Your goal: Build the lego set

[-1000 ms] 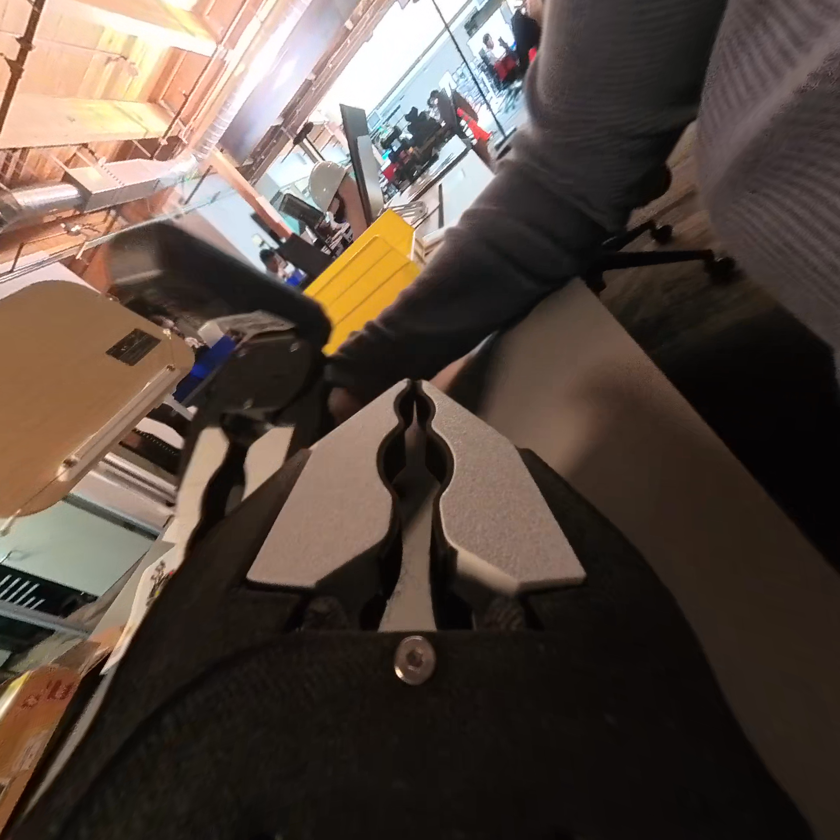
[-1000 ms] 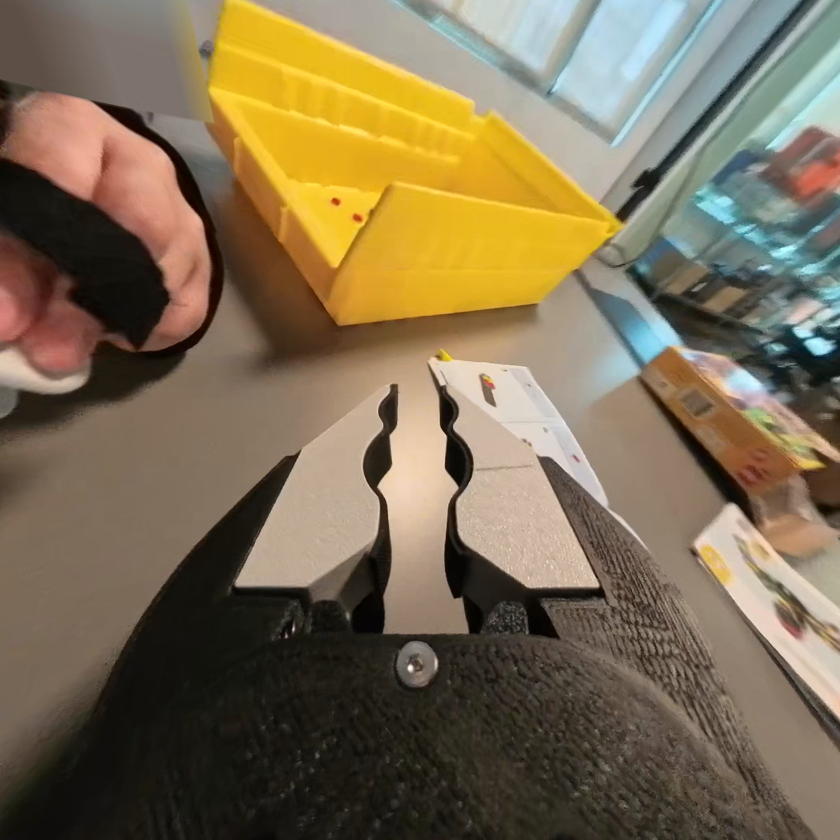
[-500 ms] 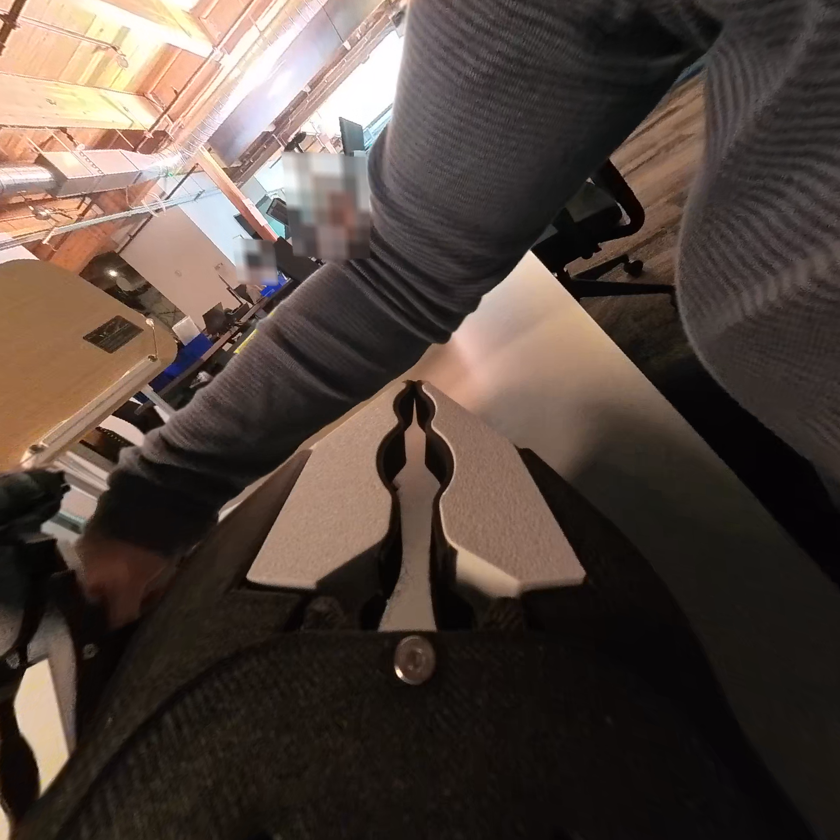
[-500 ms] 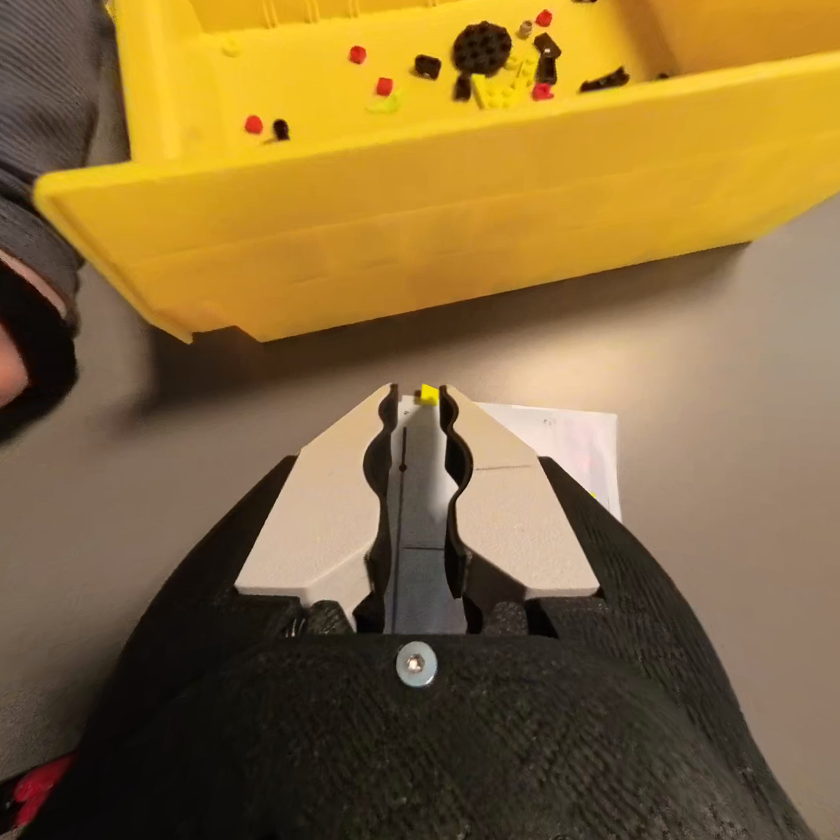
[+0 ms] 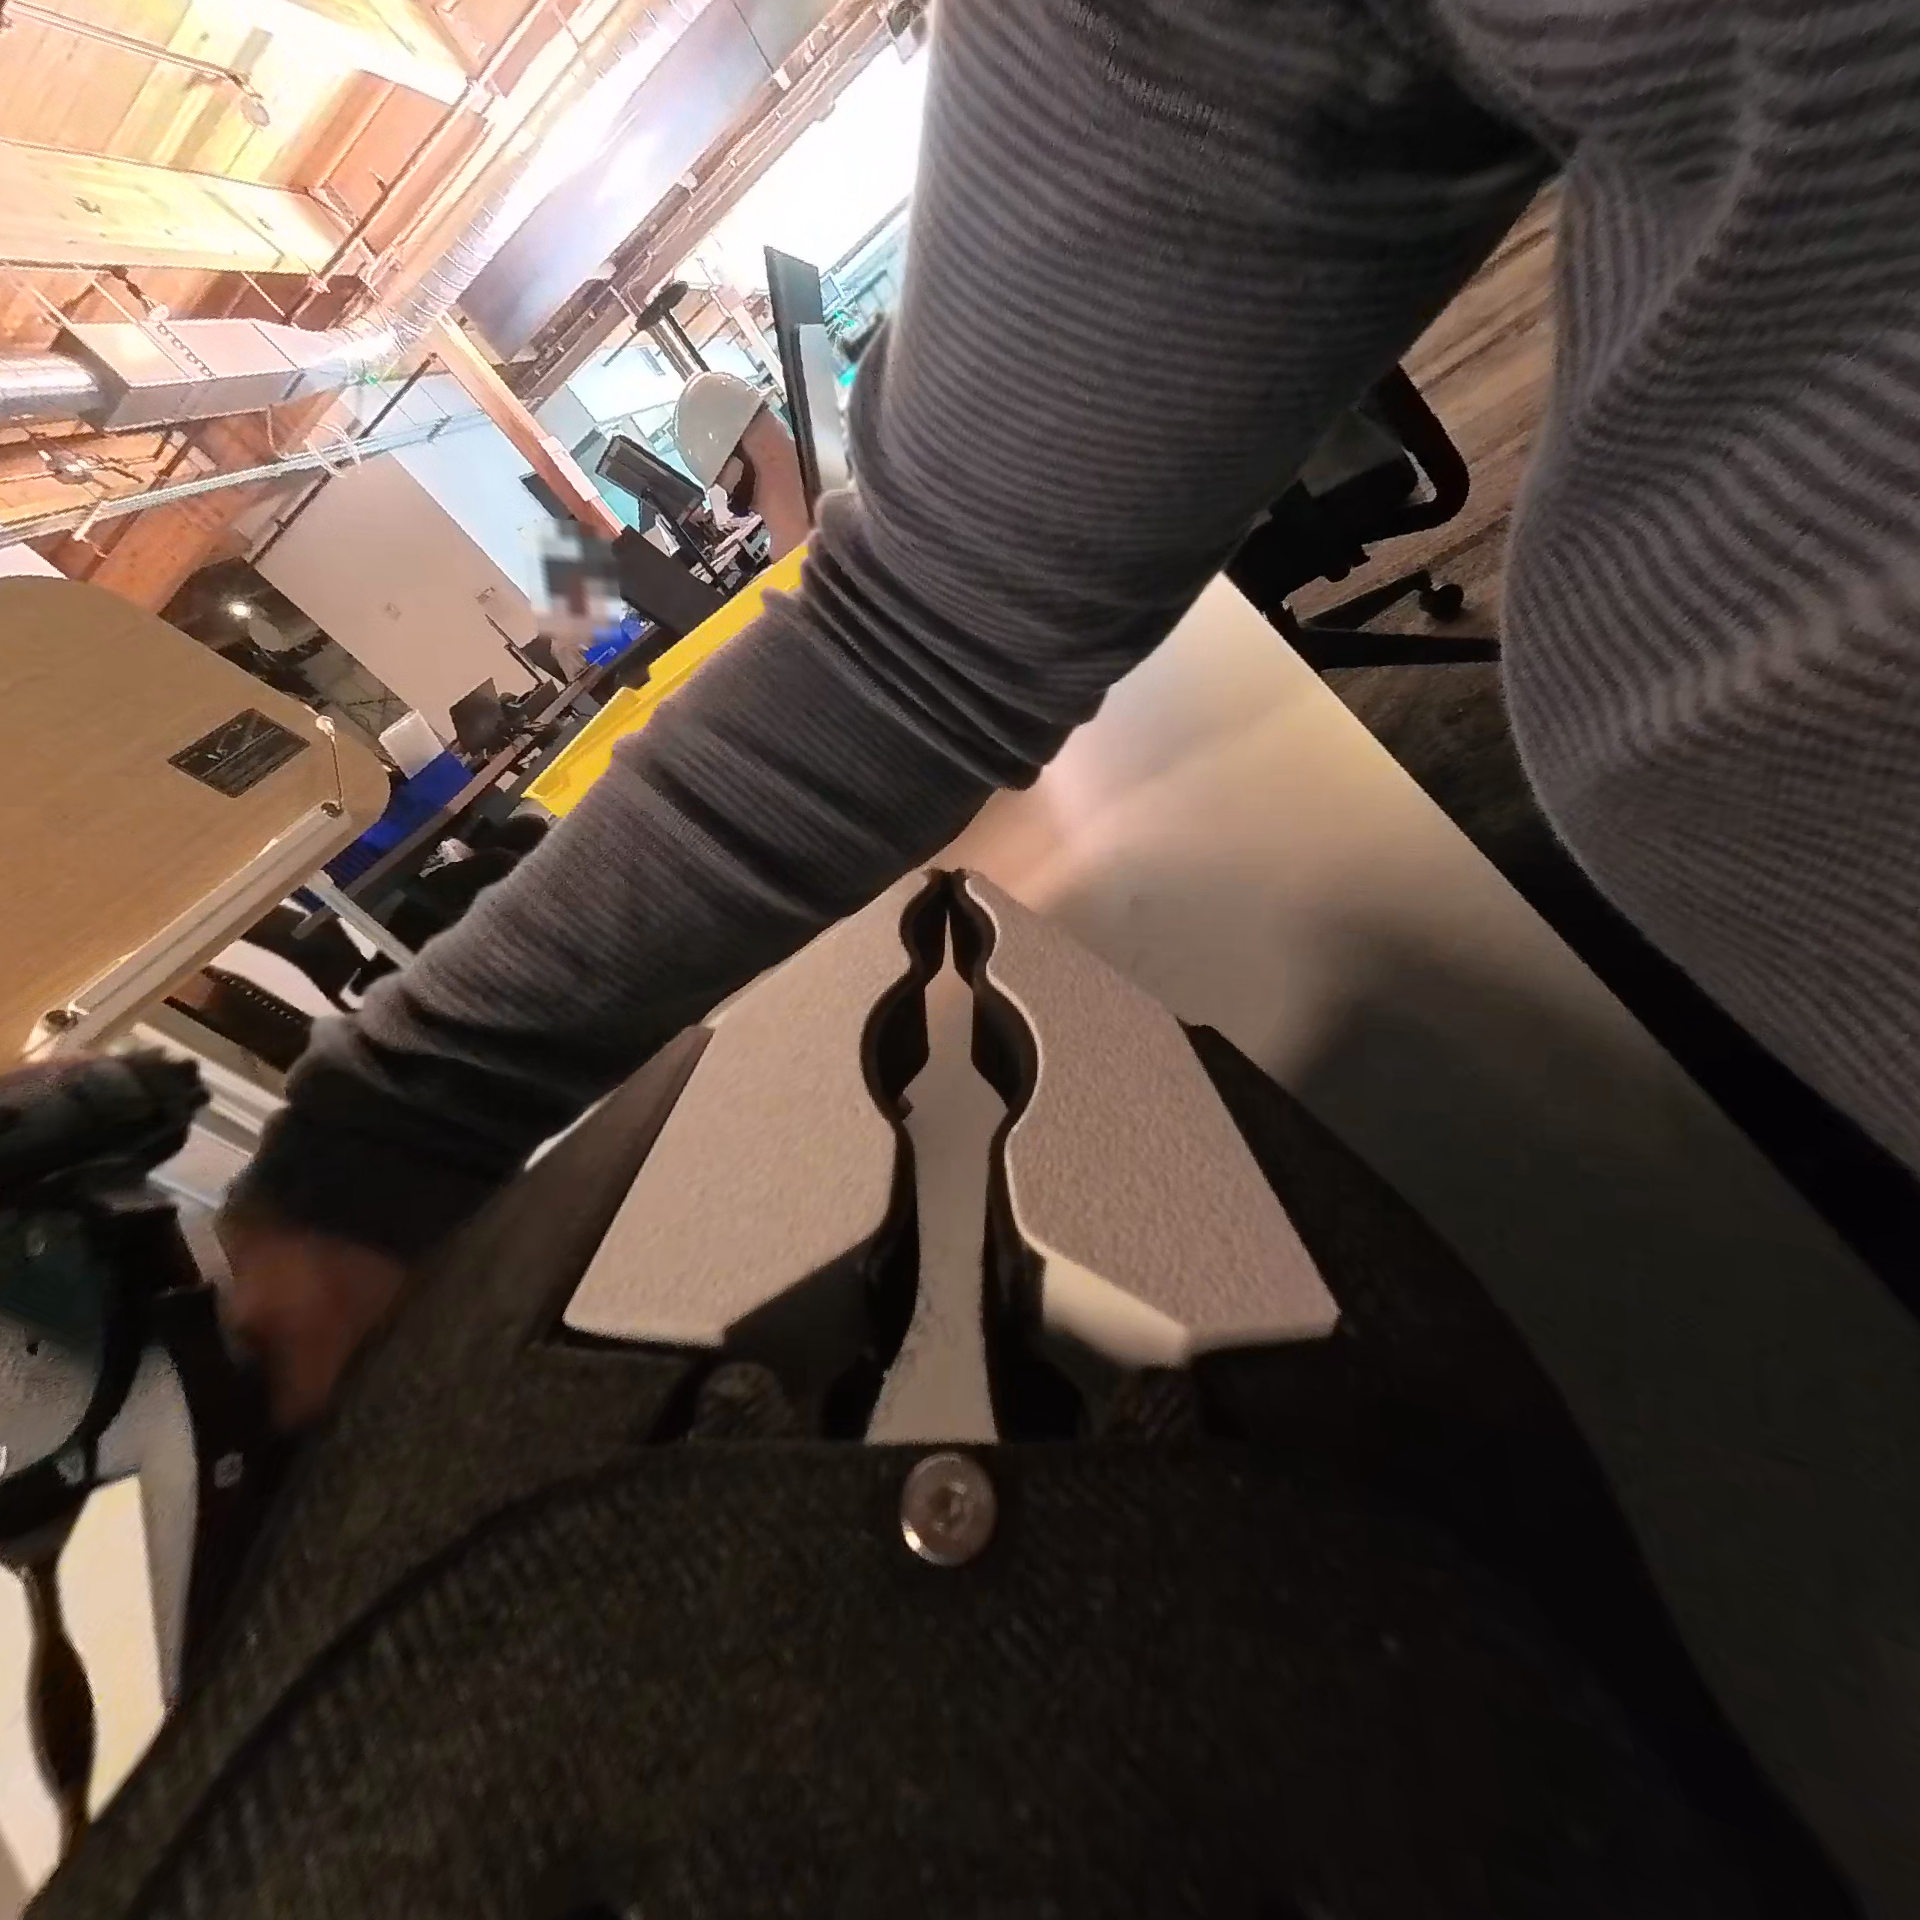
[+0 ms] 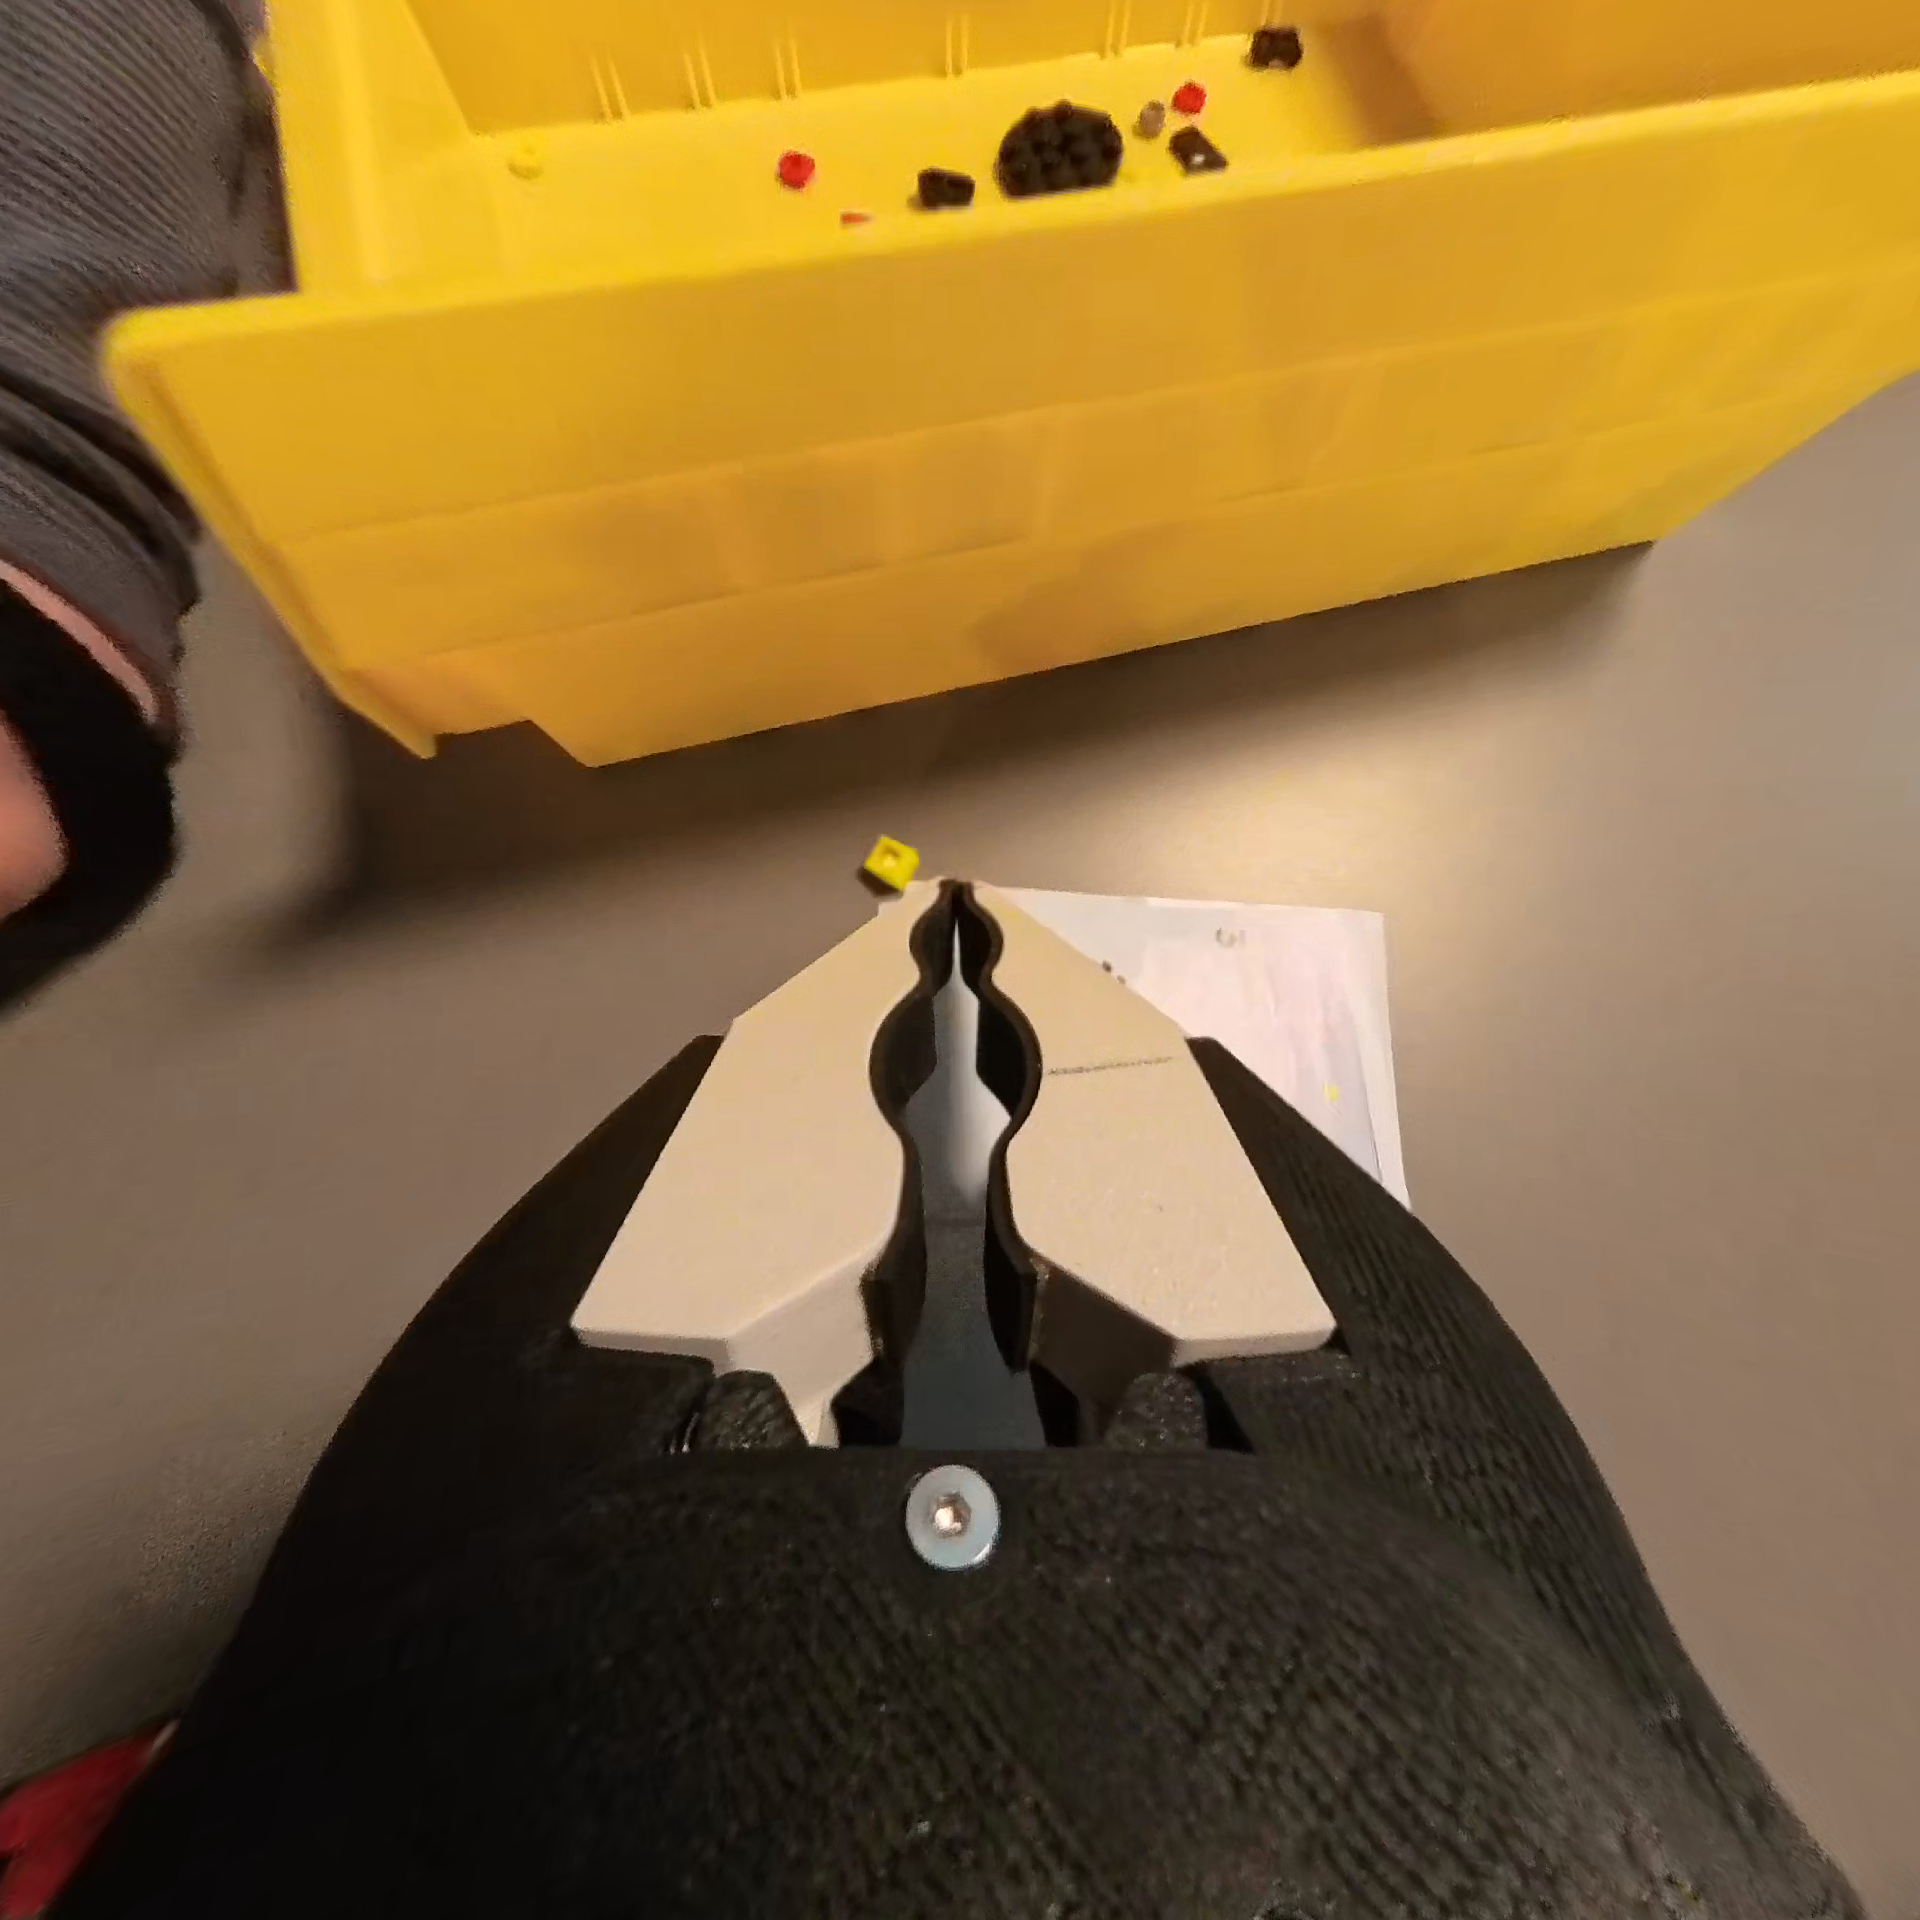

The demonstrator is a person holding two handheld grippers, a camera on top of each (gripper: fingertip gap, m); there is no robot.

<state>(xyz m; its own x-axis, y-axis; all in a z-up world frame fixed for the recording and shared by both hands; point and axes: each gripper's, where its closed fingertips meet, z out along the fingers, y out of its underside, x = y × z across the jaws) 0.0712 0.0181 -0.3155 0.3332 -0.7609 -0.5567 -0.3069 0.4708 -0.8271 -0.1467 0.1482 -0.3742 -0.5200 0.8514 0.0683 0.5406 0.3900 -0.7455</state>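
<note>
The right gripper [image 6: 951, 902] is closed with its tips together, empty, low over a white paper sheet [image 6: 1247, 997] on the grey surface [image 6: 416, 1039]. A small yellow lego piece [image 6: 890, 863] lies just beyond the tips, at the sheet's corner. Across the top of the frame stands the yellow bin [image 6: 935, 468] holding loose black and red lego pieces [image 6: 1055, 151] (somewhat blurred). The left gripper [image 5: 951, 906] is likewise closed on nothing, tilted toward a grey-sleeved arm [image 5: 935, 644] crossing the middle of its view.
</note>
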